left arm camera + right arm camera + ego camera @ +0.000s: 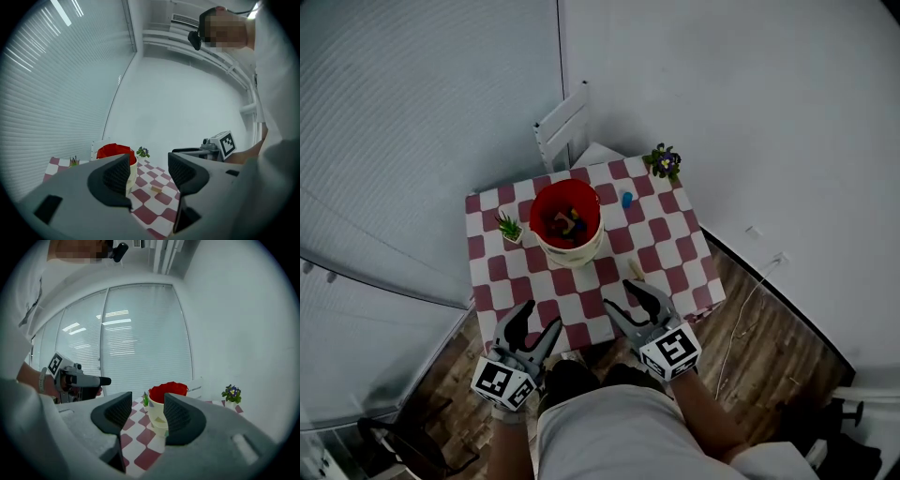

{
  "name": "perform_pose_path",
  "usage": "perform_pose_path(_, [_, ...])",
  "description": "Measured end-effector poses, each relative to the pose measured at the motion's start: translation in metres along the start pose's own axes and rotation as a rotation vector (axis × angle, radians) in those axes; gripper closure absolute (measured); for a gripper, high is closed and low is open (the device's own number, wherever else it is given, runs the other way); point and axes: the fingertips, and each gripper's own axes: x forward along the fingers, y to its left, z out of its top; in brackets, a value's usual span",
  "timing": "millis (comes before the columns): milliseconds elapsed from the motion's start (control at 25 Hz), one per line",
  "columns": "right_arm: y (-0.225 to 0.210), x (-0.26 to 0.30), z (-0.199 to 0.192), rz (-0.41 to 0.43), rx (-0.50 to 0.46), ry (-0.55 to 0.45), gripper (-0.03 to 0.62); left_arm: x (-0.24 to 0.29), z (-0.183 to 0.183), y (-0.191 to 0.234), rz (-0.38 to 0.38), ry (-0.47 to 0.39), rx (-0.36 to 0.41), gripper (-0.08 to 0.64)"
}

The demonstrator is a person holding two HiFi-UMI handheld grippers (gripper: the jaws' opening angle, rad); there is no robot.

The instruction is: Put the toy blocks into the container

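Observation:
A cream bucket with a red lining (567,223) stands on the red-and-white checked table (675,253), with several coloured blocks inside it. A blue block (626,199) lies right of the bucket, and a tan block (636,271) lies nearer me. My left gripper (531,327) hovers open at the table's near edge, nothing between its jaws. My right gripper (628,299) is open too, just short of the tan block. The left gripper view shows the bucket (117,157) and the tan block (156,189); the right gripper view shows the bucket (164,399).
A small green plant (509,228) stands left of the bucket. A purple-flowered pot (664,162) sits at the table's far right corner. A white chair (563,128) stands behind the table. Walls and blinds close in behind; wooden floor lies to the right.

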Motion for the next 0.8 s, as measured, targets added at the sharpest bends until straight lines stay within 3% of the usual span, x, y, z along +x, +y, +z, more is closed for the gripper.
perform_pose_path(240, [-0.035,0.047,0.0,-0.124,0.032,0.027,0.377,0.024,0.008,0.058,-0.07,0.03,-0.018,0.328])
perform_pose_path(440, [-0.066,0.061,-0.006,-0.223,0.053,0.049,0.377,0.035,0.002,0.081,-0.111,0.058,-0.039,0.328])
perform_pose_path(640, [-0.097,0.07,-0.013,-0.273,0.076,0.069,0.377,0.043,0.001,0.09,-0.102,0.082,-0.056,0.328])
perform_pose_path(800, [-0.122,0.075,-0.021,-0.266,0.094,0.091,0.377,0.049,-0.007,0.094,-0.062,0.09,-0.078,0.328])
